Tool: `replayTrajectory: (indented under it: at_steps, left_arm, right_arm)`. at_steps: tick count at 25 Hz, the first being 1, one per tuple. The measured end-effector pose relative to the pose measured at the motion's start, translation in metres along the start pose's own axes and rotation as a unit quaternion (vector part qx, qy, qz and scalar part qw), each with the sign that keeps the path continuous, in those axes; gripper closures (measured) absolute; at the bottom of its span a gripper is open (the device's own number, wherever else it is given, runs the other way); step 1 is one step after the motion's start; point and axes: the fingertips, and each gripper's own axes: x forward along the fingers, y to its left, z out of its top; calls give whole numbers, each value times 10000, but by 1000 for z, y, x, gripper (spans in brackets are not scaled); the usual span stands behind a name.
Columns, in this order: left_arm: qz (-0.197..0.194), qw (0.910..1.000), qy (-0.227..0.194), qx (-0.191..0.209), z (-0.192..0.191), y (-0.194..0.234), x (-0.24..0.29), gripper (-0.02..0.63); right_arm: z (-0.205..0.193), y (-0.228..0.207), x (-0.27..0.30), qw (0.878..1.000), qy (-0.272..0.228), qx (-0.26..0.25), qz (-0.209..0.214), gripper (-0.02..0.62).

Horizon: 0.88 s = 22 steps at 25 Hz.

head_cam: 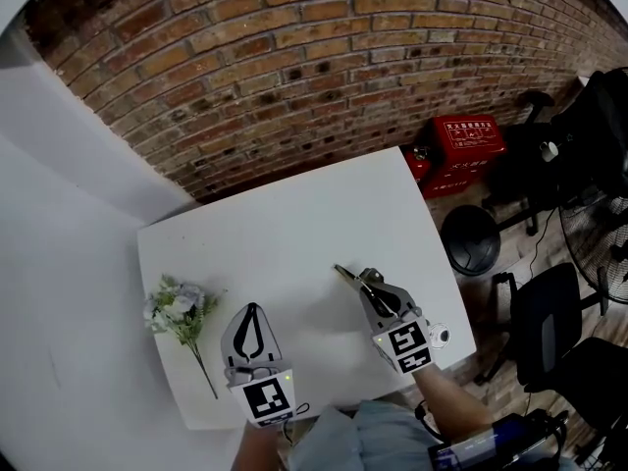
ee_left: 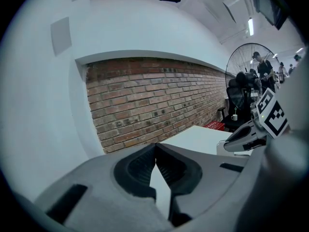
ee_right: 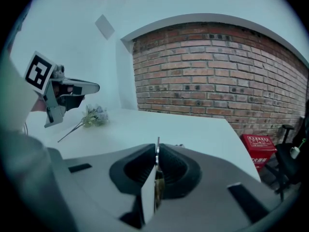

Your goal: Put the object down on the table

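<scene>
Starting w/ the job: it's not done yet. The left claw [head_cam: 253, 310] is closed up tight w/ nothing in it, over the front edge of the tabletop [head_cam: 294, 204]. The right claw [head_cam: 368, 285] is pinching the thin metal thing [head_cam: 343, 272], low over the tabletop, nearer the right edge & the front-right corner. The thing's tip looks v. close to the top, but I can't tell if it touches. What's left, I guess: bring it all the way down, let go, take the claw away.

Now stuff & shapes, left to right. Flowers [head_cam: 180, 307] lie by the left edge: pale, soft-looking blooms, green leaves, one long skinny stem. The tabletop is white, flat & smooth w/ round corners. Both claws are gray hard plastic w/ black ribbed pads. The metal thing is flat & skinny like a blade, part shiny, part brownish; prob. hard & slippery. Past the right edge sit a red box [head_cam: 471, 140] & a round black stool [head_cam: 471, 241]. Behind it all is a rough brick wall [head_cam: 294, 57].
</scene>
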Motion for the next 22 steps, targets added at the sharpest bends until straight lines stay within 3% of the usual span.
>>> replayTrajectory:
  at_steps: [22]
  left_arm:
    - [25,10000,16,4,1,-2,0,597]
  right_arm:
    - [-15,-14,5,9999,79,54,-122,541]
